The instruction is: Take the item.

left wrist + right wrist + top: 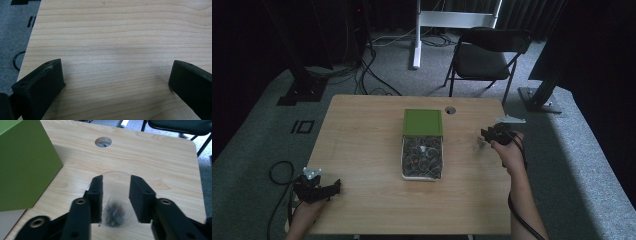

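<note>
Your right gripper [116, 200] sits to the right of the green box [422, 122], near the counter's [362, 150] right edge, and between its two black jaws stands a clear plastic cup [116, 195] with a small dark clump in its bottom. The foam pads [98, 195] stand on either side of the cup's wall, close against it, but you cannot tell whether they press on it, so whether the gripper has the cup in its grip stays unsettled. In the high view the same gripper [495, 134] points toward the box, with the cup [479, 145] showing as a faint glint between it and the box. The green box lies at the middle of the counter, and touching its near end is an open white tray [404, 170] filled with small dark round pieces. Behind the cup, in the right gripper view, a round cable hole [103, 141] opens in the counter just right of the box's far end. Your left gripper [334, 187] rests well to the left of the box, at the counter's near left edge, jaws spread wide with bare wood between them [117, 82]. No brand, label or writing can be read on the box, the tray or the cup.
</note>
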Motion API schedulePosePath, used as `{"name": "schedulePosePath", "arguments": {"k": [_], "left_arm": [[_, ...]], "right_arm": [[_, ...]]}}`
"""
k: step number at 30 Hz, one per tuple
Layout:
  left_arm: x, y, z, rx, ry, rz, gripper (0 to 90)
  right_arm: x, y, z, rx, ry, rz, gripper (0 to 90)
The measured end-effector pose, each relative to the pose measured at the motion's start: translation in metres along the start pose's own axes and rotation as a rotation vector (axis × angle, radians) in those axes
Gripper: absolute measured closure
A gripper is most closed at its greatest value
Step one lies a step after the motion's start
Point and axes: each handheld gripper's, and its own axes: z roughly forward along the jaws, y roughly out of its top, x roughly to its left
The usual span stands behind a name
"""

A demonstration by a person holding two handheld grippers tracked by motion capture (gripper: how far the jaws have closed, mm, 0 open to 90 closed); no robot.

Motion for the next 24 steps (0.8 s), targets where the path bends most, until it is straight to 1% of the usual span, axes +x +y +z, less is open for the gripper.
{"name": "schedulePosePath", "arguments": {"k": [2, 8, 10, 11, 13, 15, 19, 24], "left_arm": [[0.000, 0.000, 0.000, 0.000, 0.000, 0.000, 0.3], [0.000, 0.000, 0.000, 0.000, 0.000, 0.000, 0.3], [0.000, 0.000, 0.000, 0.000, 0.000, 0.000, 0.3], [0.000, 0.000, 0.000, 0.000, 0.000, 0.000, 0.3], [0.000, 0.000, 0.000, 0.000, 0.000, 0.000, 0.3], [0.000, 0.000, 0.000, 0.000, 0.000, 0.000, 0.3], [0.000, 0.000, 0.000, 0.000, 0.000, 0.000, 0.3], [0.000, 0.000, 0.000, 0.000, 0.000, 0.000, 0.3]], "right_arm": [[0.000, 0.001, -0.002, -0.012, 0.007, 0.008, 58.3], [0.004, 0.004, -0.009, -0.038, 0.026, 0.027, 42.9], [0.005, 0.004, -0.012, -0.051, 0.021, 0.029, 36.4], [0.005, 0.004, -0.013, -0.054, 0.017, 0.027, 34.6], [0.006, 0.003, -0.015, -0.059, 0.011, 0.022, 31.8], [0.007, 0.003, -0.017, -0.064, 0.002, 0.016, 31.2], [0.009, -0.003, -0.022, -0.069, 0.013, 0.010, 28.7], [0.010, -0.010, -0.029, -0.090, 0.018, 0.041, 21.2]]}}
